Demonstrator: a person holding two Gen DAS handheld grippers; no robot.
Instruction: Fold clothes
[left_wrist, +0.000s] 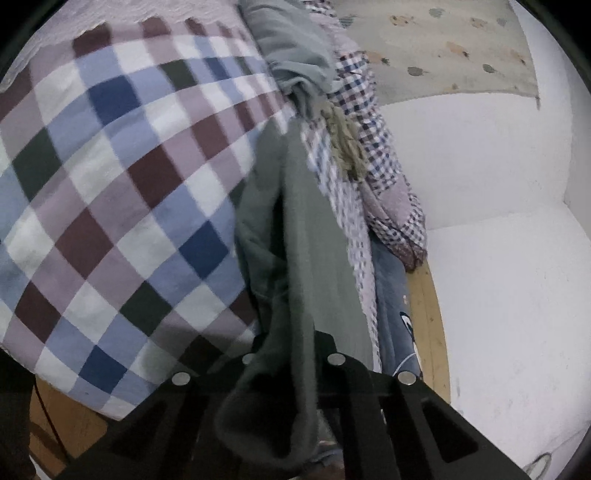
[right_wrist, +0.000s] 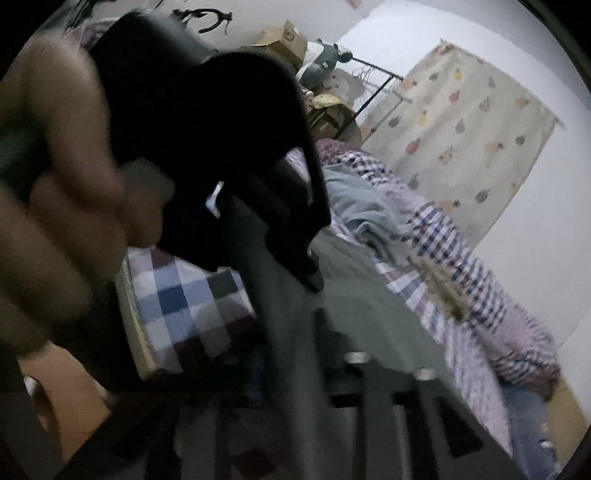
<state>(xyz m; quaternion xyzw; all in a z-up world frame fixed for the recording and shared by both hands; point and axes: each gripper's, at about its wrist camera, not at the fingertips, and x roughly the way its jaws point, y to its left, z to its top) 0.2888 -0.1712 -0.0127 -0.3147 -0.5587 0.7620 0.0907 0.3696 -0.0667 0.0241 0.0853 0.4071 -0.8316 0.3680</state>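
Where both grippers meet, grey garment (left_wrist: 295, 258) hangs.

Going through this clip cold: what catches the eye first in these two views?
In the left wrist view, the big checked bedspread fills the left half, and a grey-green garment hangs down the middle into the left gripper. In the right wrist view, a blurred hand at the left holds a black device, with a fruit-print curtain on the far wall.

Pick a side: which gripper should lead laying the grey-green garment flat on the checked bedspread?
Left, probably. The left gripper has the grey-green garment running between its fingers beside the checked bedspread. The right gripper's hold is too blurred to confirm.
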